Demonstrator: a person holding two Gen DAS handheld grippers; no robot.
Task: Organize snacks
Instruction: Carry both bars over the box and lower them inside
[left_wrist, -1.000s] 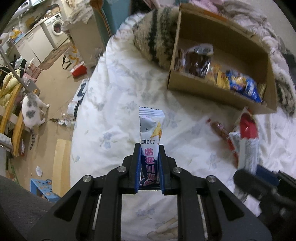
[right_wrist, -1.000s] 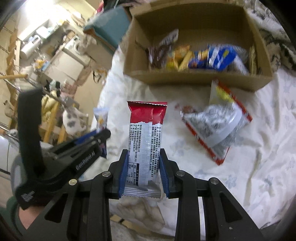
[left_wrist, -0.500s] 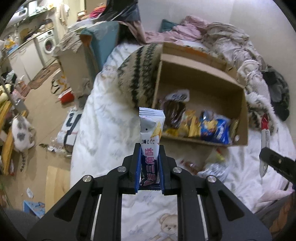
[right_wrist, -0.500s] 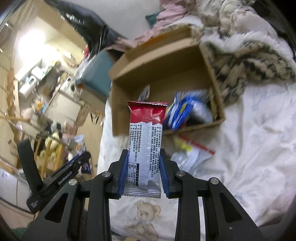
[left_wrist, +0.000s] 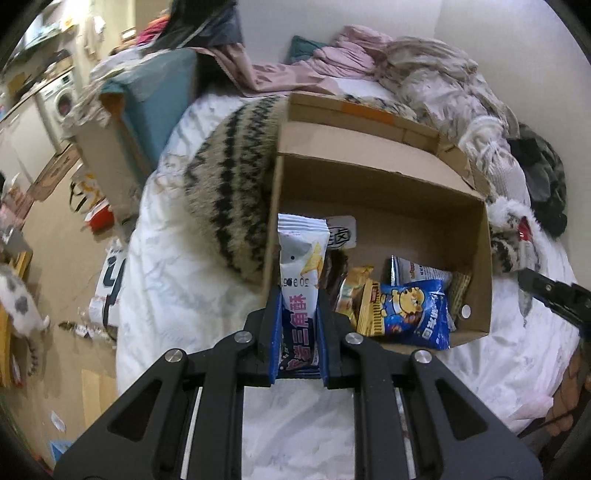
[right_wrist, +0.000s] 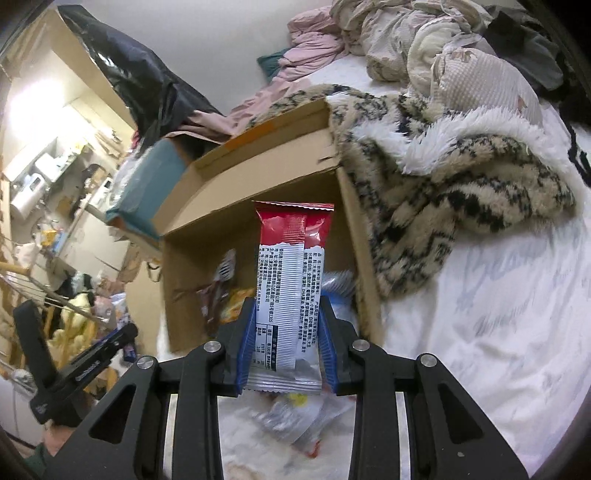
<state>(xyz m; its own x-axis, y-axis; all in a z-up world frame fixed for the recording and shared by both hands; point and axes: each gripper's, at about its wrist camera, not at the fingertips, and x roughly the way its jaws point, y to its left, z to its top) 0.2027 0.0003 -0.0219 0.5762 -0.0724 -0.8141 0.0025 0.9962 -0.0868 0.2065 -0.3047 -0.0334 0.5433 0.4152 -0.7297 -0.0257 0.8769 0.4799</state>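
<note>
One cardboard box (left_wrist: 369, 192), two held snack packets (left_wrist: 301, 266) (right_wrist: 291, 280), two tools (left_wrist: 298, 332) (right_wrist: 286, 343)

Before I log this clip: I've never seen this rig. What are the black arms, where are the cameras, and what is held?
No robot here: a person holds hand tongs, one per hand, each with a fisheye camera looking along its fingers. In the left view, the left tongs are shut on a white and blue packet. In the right view, the right tongs are shut on a red and white packet. Both point at an open box on a white bed, with snacks inside, such as a blue bag. A striped blanket lies against the box.
</note>
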